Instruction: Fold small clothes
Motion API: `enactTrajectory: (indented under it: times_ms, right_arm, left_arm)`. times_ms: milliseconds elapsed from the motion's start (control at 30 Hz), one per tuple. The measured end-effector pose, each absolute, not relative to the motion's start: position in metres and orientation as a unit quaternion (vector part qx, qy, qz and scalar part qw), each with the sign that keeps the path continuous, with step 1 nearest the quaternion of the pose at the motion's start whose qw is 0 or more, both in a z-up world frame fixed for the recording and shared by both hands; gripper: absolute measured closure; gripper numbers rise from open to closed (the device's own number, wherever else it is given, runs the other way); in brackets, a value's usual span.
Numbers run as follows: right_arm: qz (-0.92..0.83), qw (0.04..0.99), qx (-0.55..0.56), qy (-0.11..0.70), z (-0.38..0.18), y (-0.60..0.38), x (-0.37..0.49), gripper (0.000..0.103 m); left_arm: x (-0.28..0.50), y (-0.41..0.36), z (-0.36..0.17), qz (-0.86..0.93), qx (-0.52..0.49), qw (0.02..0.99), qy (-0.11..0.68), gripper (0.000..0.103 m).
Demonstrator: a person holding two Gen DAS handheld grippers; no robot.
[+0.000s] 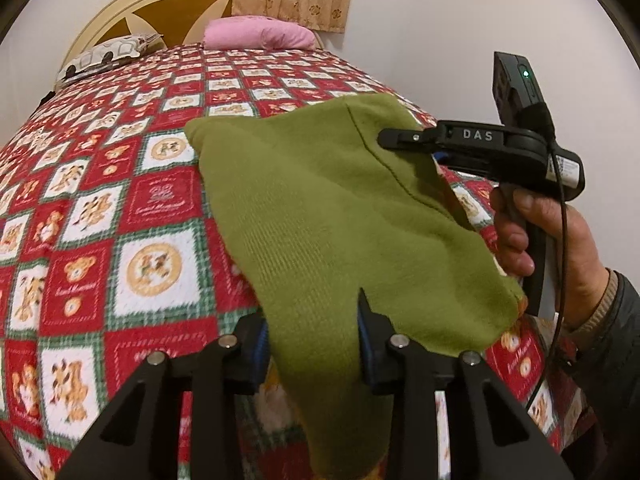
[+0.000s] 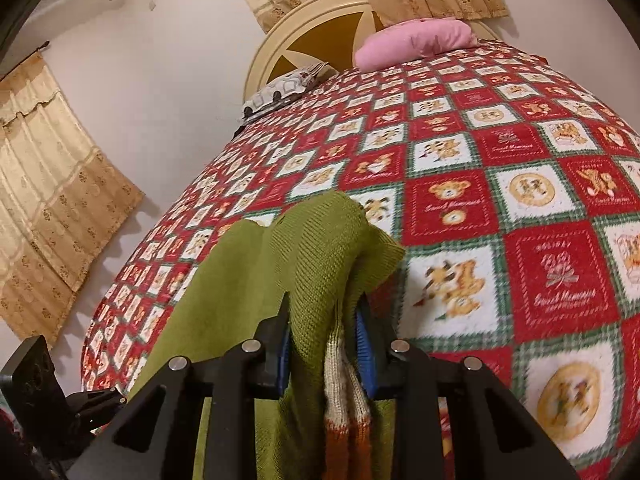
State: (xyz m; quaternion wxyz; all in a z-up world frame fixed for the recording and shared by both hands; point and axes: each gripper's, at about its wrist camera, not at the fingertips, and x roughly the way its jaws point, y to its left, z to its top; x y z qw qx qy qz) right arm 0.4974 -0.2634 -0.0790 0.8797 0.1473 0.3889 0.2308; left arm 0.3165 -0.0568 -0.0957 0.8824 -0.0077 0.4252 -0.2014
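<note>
The green knit [image 1: 320,216] hangs just above the bed [image 1: 120,208], stretched between the two grippers near the bed's foot end, well away from the pink pillow [image 1: 258,32] at the headboard. The left gripper [image 1: 314,344] has its fingers narrowed onto one bunched edge of the cloth; the cloth fills the gap and the pads press on it. The right gripper [image 2: 322,344] holds another edge the same way, fingers narrow, with green fabric and a striped cream-and-orange band gathered between them. From the left wrist view the right gripper is seen side-on, in a person's hand [image 1: 536,236], clamped on the far corner of the knit.

The garment looks light, soft and limp. It sags between the grips and drapes in loose folds, so it will not keep any shape by itself. The knit surface is likely grippy rather than slick, but stretchy, so a pull may lengthen it instead of moving it. Corners and hems are the best places to hold, since a pinch there controls a whole edge. Lay it flat on the bed before creasing.
</note>
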Motion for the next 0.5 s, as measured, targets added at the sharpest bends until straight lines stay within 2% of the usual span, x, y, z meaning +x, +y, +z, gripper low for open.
enactTrajectory:
  times_ms: [500]
  right_arm:
    - [0.287,0.865,0.141,0.387,-0.073,-0.182,0.451,0.076]
  left_arm:
    - [0.267,0.013,-0.091,-0.164,-0.041,0.894,0.414,0.066]
